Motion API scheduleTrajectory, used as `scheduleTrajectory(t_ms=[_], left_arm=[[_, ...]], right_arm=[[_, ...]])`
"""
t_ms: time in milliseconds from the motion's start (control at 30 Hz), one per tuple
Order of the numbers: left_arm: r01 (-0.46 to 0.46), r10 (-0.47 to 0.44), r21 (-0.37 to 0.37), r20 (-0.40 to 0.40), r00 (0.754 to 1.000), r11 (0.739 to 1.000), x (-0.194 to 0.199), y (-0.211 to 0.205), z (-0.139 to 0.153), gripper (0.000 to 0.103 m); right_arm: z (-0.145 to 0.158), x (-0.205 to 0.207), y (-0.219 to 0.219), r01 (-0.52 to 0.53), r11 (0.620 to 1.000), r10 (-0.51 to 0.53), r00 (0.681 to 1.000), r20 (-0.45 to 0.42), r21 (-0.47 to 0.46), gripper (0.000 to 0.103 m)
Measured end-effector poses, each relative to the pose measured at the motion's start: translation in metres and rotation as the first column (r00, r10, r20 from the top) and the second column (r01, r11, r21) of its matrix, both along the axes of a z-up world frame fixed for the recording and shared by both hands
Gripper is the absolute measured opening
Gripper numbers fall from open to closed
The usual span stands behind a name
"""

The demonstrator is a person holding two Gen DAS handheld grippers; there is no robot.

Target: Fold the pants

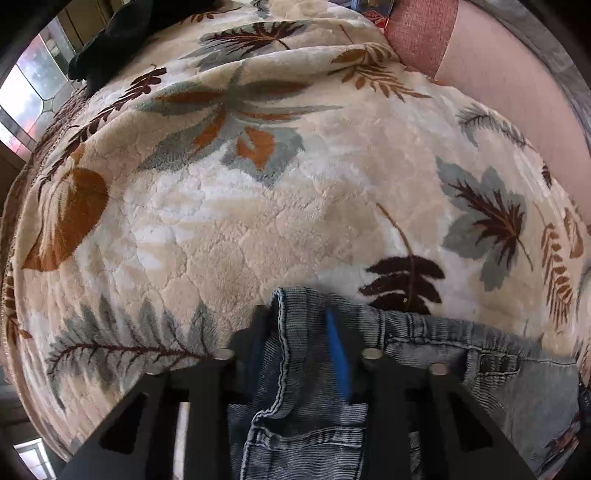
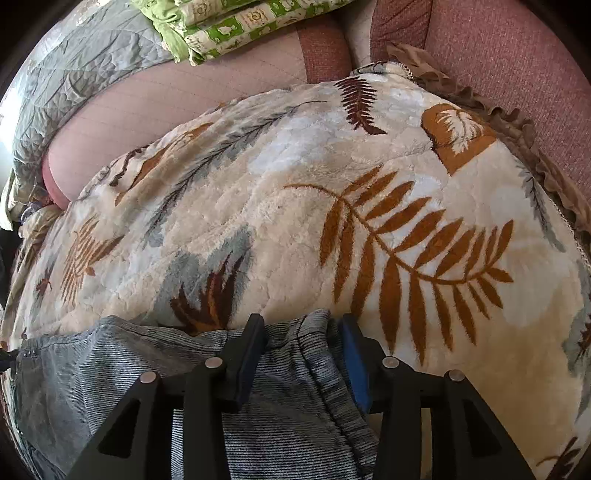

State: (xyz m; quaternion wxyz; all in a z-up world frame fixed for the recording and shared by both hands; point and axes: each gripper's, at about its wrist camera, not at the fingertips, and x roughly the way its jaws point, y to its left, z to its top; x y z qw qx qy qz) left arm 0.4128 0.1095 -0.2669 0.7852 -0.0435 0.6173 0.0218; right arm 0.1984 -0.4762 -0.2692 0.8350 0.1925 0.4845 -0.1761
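Note:
Grey-blue denim pants [image 1: 461, 369] lie on a cream plush blanket with a leaf print [image 1: 258, 221], at the bottom of both views. In the left wrist view a stitched corner of the pants stands up between the fingers of my left gripper [image 1: 295, 314], whose blue pad [image 1: 338, 354] presses on the cloth. In the right wrist view the ribbed waistband of the pants [image 2: 110, 362] bunches between the fingers of my right gripper [image 2: 301, 319], filling the gap from pad to pad. Both grippers point steeply down at the blanket [image 2: 295, 221].
A dark garment [image 1: 110, 40] lies at the blanket's far left by a window [image 1: 29, 96]. Pink upholstery [image 1: 498, 92] borders the blanket. A green patterned quilt [image 2: 240, 26] and a grey quilted cover [image 2: 81, 74] lie beyond. A brown ruffled hem [image 2: 517, 122] edges the blanket.

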Motion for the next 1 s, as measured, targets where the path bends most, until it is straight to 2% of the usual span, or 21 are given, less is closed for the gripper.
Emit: scheduleTrajectory(t_ms=[33,100,133,200,267,400,500,600,700,833,900,1000], left_arm=[[0.002,-0.002,-0.019,0.001,1.0,1.0,0.0,0.001,0.001,0.014],[0.004,-0.004,-0.019,0.015,1.0,1.0,-0.001,-0.002,0.005,0.012],[0.013,-0.012,-0.006,0.031,0.999,1.0,-0.003,-0.004,0.008,0.011],[0.012,-0.012,0.002,0.061,0.998,1.0,-0.01,-0.007,0.016,0.01],[0.015,-0.014,-0.008,0.094,0.995,1.0,-0.02,-0.007,0.03,0.01],[0.05,-0.042,-0.041,0.183,0.982,0.998,-0.049,-0.005,0.071,0.009],[0.081,-0.065,-0.057,0.248,0.967,0.995,-0.08,-0.003,0.108,0.009],[0.104,-0.078,-0.071,0.303,0.95,0.992,-0.108,0.005,0.137,0.01],[0.122,-0.086,-0.083,0.35,0.933,0.989,-0.145,0.02,0.161,0.01],[0.132,-0.089,-0.093,0.369,0.925,0.987,-0.193,0.04,0.168,0.01],[0.136,-0.091,-0.099,0.367,0.926,0.986,-0.223,0.05,0.166,0.01],[0.141,-0.098,-0.098,0.352,0.931,0.985,-0.261,0.061,0.153,0.01]], right_arm=[[0.0,-0.001,-0.001,-0.002,1.0,0.002,1.0,0.007,0.008,0.04],[0.003,-0.004,-0.006,0.011,1.0,-0.012,1.0,0.026,0.027,0.019],[0.007,-0.007,-0.009,0.016,0.999,-0.018,0.999,0.046,0.048,0.018],[0.013,-0.013,-0.012,0.019,0.997,-0.026,0.996,0.09,0.081,0.017],[0.023,-0.018,-0.01,0.013,0.997,-0.023,0.992,0.127,0.075,0.016],[0.051,-0.039,-0.009,0.016,0.997,-0.033,0.974,0.226,0.078,0.016],[0.072,-0.06,-0.012,0.017,0.992,-0.054,0.949,0.31,0.122,0.016],[0.094,-0.086,-0.015,0.035,0.991,-0.081,0.924,0.374,0.128,0.016],[0.113,-0.121,-0.016,0.047,0.988,-0.112,0.881,0.46,0.15,0.016],[0.12,-0.17,-0.017,0.044,0.97,-0.164,0.842,0.514,0.238,0.016],[0.119,-0.194,-0.015,0.038,0.963,-0.173,0.843,0.509,0.266,0.016],[0.113,-0.231,-0.008,0.024,0.962,-0.155,0.87,0.468,0.273,0.016]])
